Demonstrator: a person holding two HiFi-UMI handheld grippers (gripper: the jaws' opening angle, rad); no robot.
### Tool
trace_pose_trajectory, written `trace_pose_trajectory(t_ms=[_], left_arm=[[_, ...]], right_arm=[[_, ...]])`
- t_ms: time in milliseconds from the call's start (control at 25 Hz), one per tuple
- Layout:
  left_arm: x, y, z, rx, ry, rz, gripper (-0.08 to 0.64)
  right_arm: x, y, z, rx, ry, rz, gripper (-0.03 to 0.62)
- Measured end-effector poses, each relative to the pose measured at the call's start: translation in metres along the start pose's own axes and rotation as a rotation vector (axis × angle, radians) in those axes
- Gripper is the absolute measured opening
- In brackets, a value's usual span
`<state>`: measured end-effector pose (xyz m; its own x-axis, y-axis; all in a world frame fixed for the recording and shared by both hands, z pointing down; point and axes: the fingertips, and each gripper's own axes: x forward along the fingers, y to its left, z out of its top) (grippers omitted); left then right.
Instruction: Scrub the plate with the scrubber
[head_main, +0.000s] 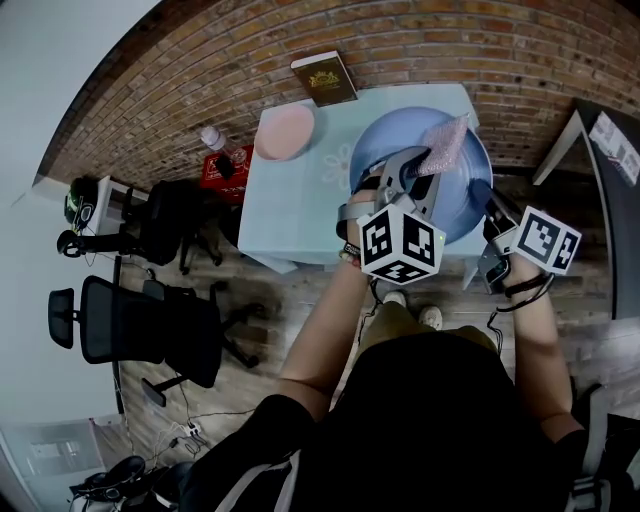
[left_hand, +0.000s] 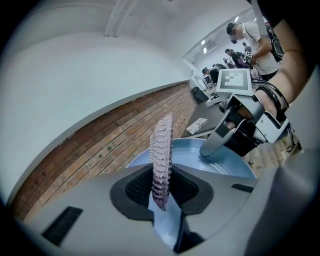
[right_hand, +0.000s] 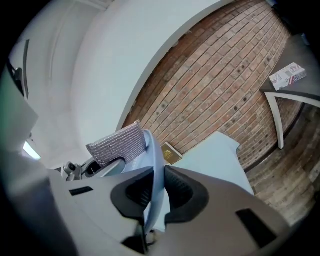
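A large blue plate (head_main: 400, 150) is held tilted over the light-blue table (head_main: 290, 205). My right gripper (head_main: 482, 192) is shut on the plate's right rim. In the right gripper view the rim (right_hand: 154, 160) runs edge-on between the jaws of that gripper (right_hand: 156, 187). My left gripper (head_main: 428, 160) is shut on a silvery-pink mesh scrubber (head_main: 447, 143), which lies against the plate's upper face. The left gripper view shows the scrubber (left_hand: 161, 155) upright between the pads, the plate (left_hand: 220, 165) behind it, and the right gripper (left_hand: 235, 131) clamped at the far rim.
A pink plate (head_main: 285, 132) and a brown book (head_main: 324, 78) lie at the table's far side. A red box with a bottle (head_main: 222, 162) and black office chairs (head_main: 150, 320) stand left of it. A dark table (head_main: 605, 170) stands at the right, and a brick wall is behind.
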<state>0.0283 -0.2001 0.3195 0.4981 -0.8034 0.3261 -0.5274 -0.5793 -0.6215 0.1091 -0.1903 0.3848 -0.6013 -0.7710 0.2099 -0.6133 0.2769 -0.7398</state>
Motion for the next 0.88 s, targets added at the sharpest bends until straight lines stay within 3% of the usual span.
trace_pose_trajectory(t_ms=[280,560,880], left_arm=[[-0.011,0.026,-0.026,-0.009,0.067,0.057,0.084],[-0.028,0.034,-0.05,-0.016,0.123,0.088,0.084],[-0.043,0.003,-0.063,0.017,0.165,0.034,0.084]], right_arm=[[-0.007,-0.006,0.005,-0.001,-0.011,-0.022,0.057],[-0.011,-0.017,0.022,0.066,-0.083,-0.009,0.057],[-0.018,-0.032,0.035,0.14,-0.149,-0.035,0.061]])
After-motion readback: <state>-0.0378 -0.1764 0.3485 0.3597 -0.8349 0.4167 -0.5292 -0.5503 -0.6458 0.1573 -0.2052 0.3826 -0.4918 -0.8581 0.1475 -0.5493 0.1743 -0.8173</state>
